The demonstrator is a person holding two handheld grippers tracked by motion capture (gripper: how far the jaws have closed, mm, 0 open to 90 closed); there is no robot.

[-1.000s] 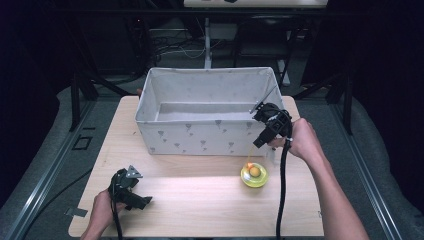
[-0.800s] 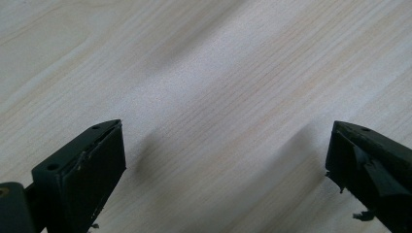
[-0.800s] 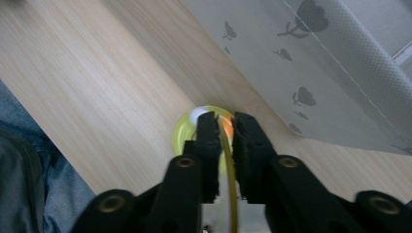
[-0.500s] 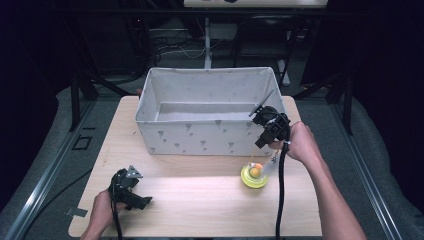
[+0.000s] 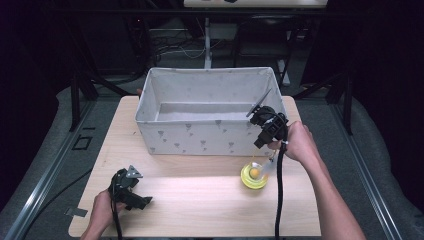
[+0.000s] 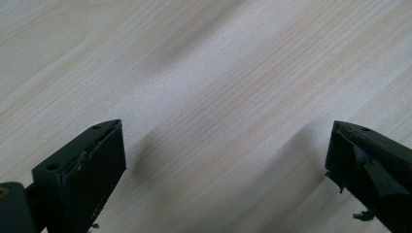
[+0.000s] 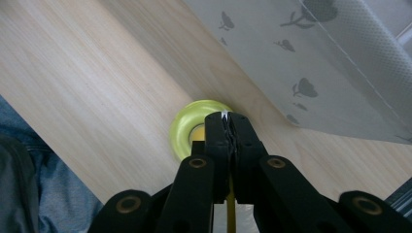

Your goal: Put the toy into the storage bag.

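One grey fabric bin (image 5: 210, 112) and one yellow-green round dish (image 5: 253, 176) occupy the wooden surface (image 5: 200, 200); left tongs (image 6: 226, 160) released, right tongs (image 7: 227, 127) clenched, empty.

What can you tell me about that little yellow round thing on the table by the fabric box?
The yellow dish is small, round, glossy like plastic, with a raised rim and an orange piece at its centre. It sits flat on the wooden table, just in front of the grey fabric box. The right gripper, jaws together, hangs above it.

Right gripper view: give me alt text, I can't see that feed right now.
The right gripper, jaws closed together, points down at a yellow-green ring on the wooden table. A grey fabric bin printed with small plant shapes stands just beyond.
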